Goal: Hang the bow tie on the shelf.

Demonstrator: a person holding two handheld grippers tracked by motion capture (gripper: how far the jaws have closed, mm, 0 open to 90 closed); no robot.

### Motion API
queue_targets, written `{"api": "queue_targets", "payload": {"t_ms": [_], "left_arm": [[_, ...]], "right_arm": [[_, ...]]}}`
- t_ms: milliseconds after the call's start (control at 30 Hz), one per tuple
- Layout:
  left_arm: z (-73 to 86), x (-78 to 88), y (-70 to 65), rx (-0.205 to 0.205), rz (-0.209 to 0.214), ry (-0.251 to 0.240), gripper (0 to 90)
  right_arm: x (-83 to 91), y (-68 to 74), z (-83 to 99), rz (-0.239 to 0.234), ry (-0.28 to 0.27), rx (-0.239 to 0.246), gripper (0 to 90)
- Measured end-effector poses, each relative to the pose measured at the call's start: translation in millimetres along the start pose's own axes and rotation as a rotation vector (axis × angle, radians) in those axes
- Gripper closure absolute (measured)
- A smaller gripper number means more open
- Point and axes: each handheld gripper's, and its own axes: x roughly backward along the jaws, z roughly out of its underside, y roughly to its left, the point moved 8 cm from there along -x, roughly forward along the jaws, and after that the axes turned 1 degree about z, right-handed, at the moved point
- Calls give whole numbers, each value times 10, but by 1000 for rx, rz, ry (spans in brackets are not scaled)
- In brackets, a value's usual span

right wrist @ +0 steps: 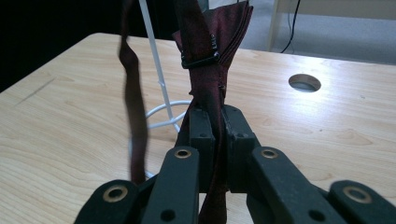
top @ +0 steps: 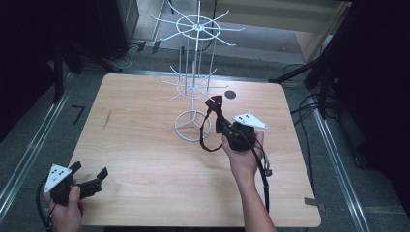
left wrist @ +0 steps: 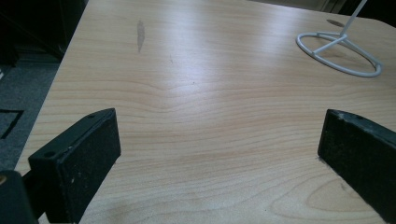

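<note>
A pale wooden worktop (top: 145, 159) with a round cable hole (top: 230, 94) near its far edge stands on grey floor (top: 29, 145) crossed by black cables (top: 304, 104).

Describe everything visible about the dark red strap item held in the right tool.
The dark red strap item looks like woven fabric: a folded, fanned end at the top cinched by a small black clip, plus a thin strap loop hanging at one side. It is pinched upright between the closed jaws of the right tool, lifted above the wooden table, close beside the white wire rack. Whether it touches the rack cannot be told.
</note>
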Motion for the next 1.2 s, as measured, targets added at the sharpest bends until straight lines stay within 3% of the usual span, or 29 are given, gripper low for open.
{"api": "queue_targets", "payload": {"t_ms": [267, 633, 767, 900, 1200], "left_arm": [[-3, 9, -6, -7, -2, -11, 0], [-5, 8, -1, -3, -2, -13, 0], [-6, 6, -2, -1, -3, -13, 0], [-4, 9, -1, -1, -2, -12, 0], [-5, 6, 0, -2, -1, -11, 0]], "right_arm": [[-157, 60, 186, 9, 40, 3, 850], [-355, 14, 389, 11, 97, -35, 837], [-405, 26, 408, 3, 96, -37, 765], [-420, 40, 393, -31, 92, -69, 652], [-325, 4, 292, -71, 49, -126, 425]]}}
